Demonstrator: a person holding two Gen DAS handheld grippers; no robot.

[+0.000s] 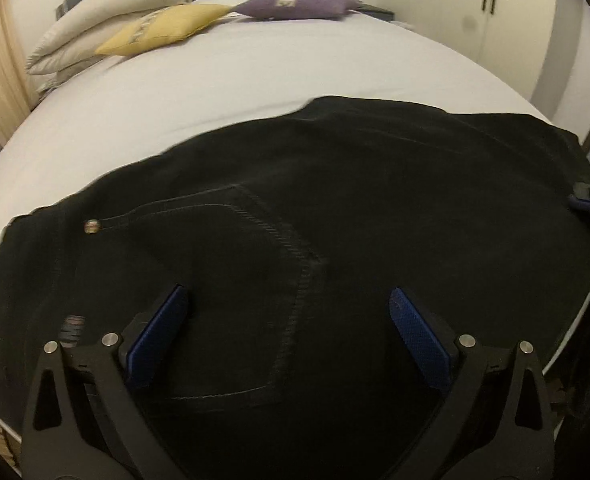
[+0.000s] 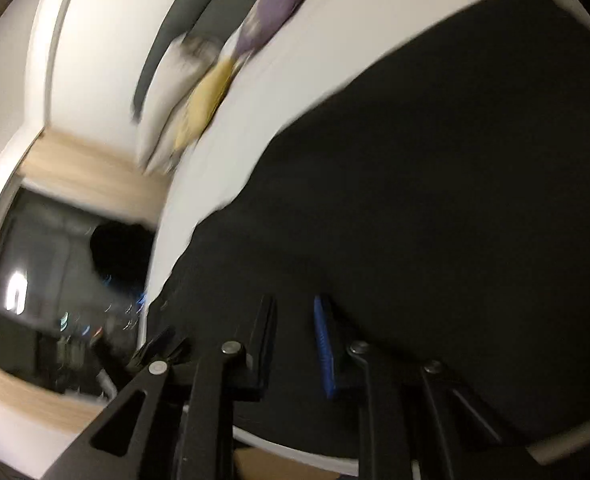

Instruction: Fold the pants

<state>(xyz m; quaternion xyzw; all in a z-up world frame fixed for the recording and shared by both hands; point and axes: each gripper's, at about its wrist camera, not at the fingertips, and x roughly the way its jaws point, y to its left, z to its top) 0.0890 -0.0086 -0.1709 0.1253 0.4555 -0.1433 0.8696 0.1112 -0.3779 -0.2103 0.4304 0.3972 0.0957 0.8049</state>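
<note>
A: Where are the pants (image 1: pixel 335 184)?

B: Spread flat on the white bed (image 1: pixel 223 92), near its front edge. They are black. The seat faces up, with a back pocket (image 1: pixel 231 280) showing its stitching and a small metal rivet (image 1: pixel 92 226) near the pocket's upper left corner.

A: And the left gripper (image 1: pixel 289 300)?

B: It hangs over the pocket end of the pants with its jaws spread wide. Its blue pads (image 1: pixel 415 336) stand well apart, and only flat cloth lies below the gap; nothing is pinched.

A: The right gripper (image 2: pixel 295 328)?

B: Its own view is tilted and blurred. The jaws stand narrow, with a slim gap between the black finger (image 2: pixel 265 340) and the blue pad (image 2: pixel 323 344). It sits low at the edge of the pants, with dark cloth behind the gap, but I cannot tell whether the pads pinch any of it.

A: Does it show from the left side?

B: Just its tip, at the far right edge, by the other end of the pants.

A: What else is on the bed?

B: A yellow cushion (image 1: pixel 163 28), a purple cushion (image 1: pixel 299 2) and stacked white pillows (image 1: pixel 111 12) at the head, well away from the pants. White wardrobe doors (image 1: pixel 447 4) stand behind.
</note>
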